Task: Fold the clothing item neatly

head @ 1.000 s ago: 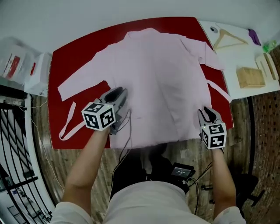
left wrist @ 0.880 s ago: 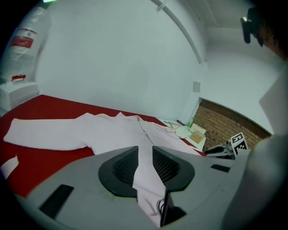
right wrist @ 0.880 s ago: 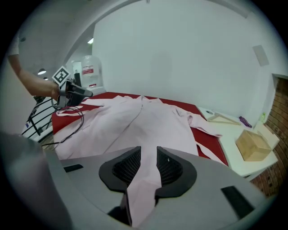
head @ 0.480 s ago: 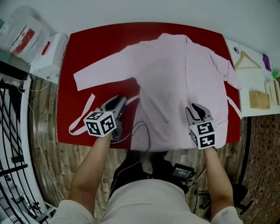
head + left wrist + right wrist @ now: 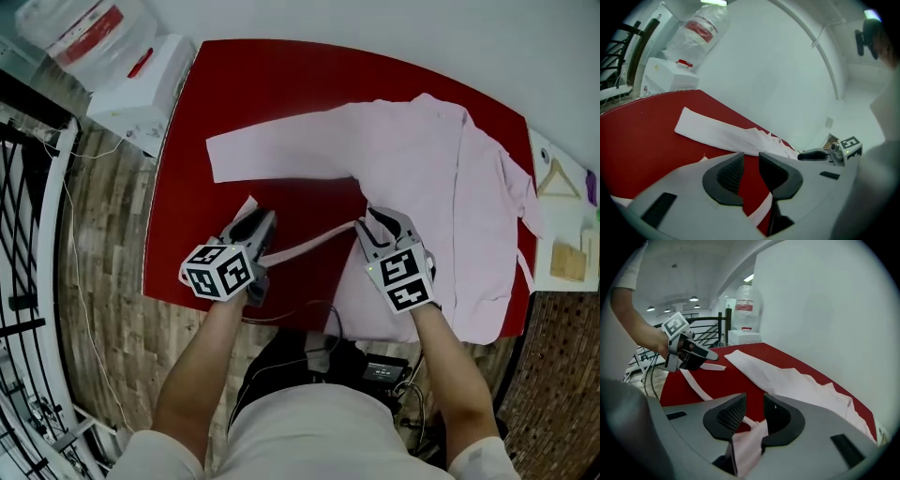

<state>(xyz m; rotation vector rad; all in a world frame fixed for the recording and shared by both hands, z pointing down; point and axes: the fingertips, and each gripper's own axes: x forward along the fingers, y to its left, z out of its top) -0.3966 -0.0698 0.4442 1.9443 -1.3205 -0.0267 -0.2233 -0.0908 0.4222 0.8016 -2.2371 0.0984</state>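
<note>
A pale pink robe (image 5: pixel 441 187) lies on the red table (image 5: pixel 281 75), one sleeve (image 5: pixel 281 150) stretched out to the left. Its belt (image 5: pixel 314 242) runs in a straight strip between the two grippers. My left gripper (image 5: pixel 255 223) is shut on the belt near its end, and the strip (image 5: pixel 761 213) shows low between the jaws. My right gripper (image 5: pixel 380 223) is shut on the robe's lower edge, with a bunch of pink cloth (image 5: pixel 747 446) hanging from its jaws. The right gripper view also shows the left gripper (image 5: pixel 701 355) above the belt (image 5: pixel 696 385).
A white water dispenser (image 5: pixel 141 80) with its bottle (image 5: pixel 84 23) stands past the table's left corner. A black railing (image 5: pixel 19 234) runs along the left. A white side table with a wooden hanger (image 5: pixel 558 178) is at the right. Cables (image 5: pixel 319 337) lie on the floor by my legs.
Both grippers have moved left over the table. The right one carried the robe's lower edge leftward, so the robe lies narrower, folded over itself. The belt's loose loop has been drawn out straight.
</note>
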